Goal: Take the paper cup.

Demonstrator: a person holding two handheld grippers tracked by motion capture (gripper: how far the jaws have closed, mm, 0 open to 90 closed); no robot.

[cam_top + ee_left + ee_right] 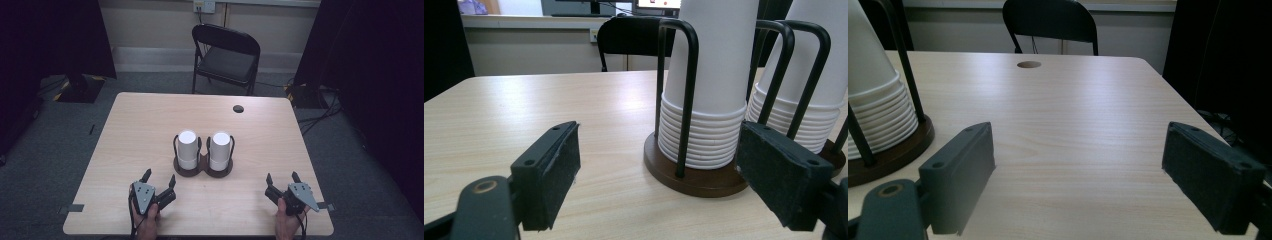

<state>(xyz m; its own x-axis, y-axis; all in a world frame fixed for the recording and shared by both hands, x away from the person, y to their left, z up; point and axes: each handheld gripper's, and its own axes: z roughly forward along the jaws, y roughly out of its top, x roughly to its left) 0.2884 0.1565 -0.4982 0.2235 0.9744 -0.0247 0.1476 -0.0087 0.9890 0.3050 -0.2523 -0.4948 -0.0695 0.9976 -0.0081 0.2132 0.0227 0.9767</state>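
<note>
Centrally, two stacks of white paper cups stand upside down in a twin holder at mid-counter: left cup stack (187,149) and right cup stack (220,151), each caged by black wire hoops rising from a dark wooden base (202,170). The two stacks sit just beside each other, bases joined. Nested rims show at the foot of each stack in the left gripper view. Left tool (159,182) rests near the front edge of the counter (140,120), jaws spread wide apart, nothing between them, pointed toward the left stack and nearer to it than its partner is to the right stack. Right tool (282,179) lies toward the front right corner, jaws likewise apart and empty, well apart from the holder. Beyond the counter: a black folding chair (226,57); a round cable hole (238,108) near the far edge. Judged step: the start, before any reach; no cup touched yet. Next move likely calls for lifting one tool above the hoops and coming down over the top cup, closing gently so the thin paper wall does not crush, then drawing straight up to free a single cup.
</note>
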